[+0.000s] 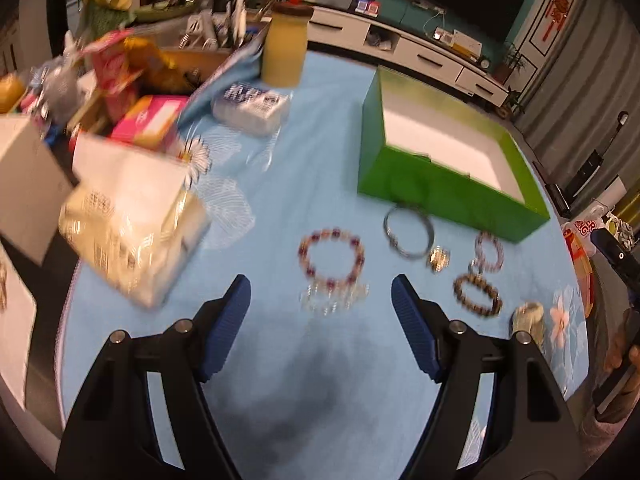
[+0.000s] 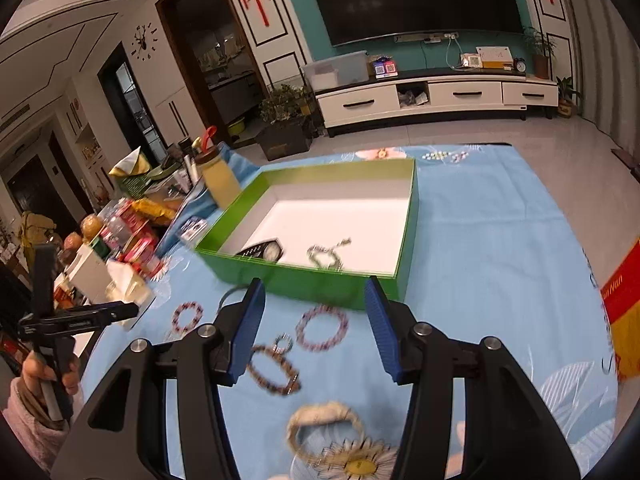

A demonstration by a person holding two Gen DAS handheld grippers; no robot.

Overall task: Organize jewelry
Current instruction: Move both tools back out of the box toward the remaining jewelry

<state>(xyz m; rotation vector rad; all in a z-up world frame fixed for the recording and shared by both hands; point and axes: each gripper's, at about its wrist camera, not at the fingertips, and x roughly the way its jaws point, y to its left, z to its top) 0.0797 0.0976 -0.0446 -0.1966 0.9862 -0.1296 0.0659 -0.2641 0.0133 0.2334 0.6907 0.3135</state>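
Observation:
A green box (image 1: pixel 448 192) with a white inside stands on the blue cloth; in the right wrist view the box (image 2: pixel 308 280) holds a dark watch (image 2: pixel 264 251) and a silver chain (image 2: pixel 326 258). Several bracelets lie in front of it: a red bead bracelet (image 1: pixel 332 258), a clear bead bracelet (image 1: pixel 334 300), a silver bangle (image 1: pixel 408 232), a brown bead bracelet (image 1: pixel 478 294). My left gripper (image 1: pixel 320 296) is open and empty, just short of the red bracelet. My right gripper (image 2: pixel 316 300) is open and empty above a purple bead bracelet (image 2: pixel 322 328), a brown bracelet (image 2: pixel 274 372) and a pale bangle (image 2: pixel 326 420).
Clutter fills the table's left side: a tissue pack (image 1: pixel 136 232), a pink box (image 1: pixel 148 120), a yellow bottle (image 1: pixel 286 46). The left gripper and the hand holding it show in the right wrist view (image 2: pixel 76 320). A red bag (image 2: pixel 624 312) lies at the right edge.

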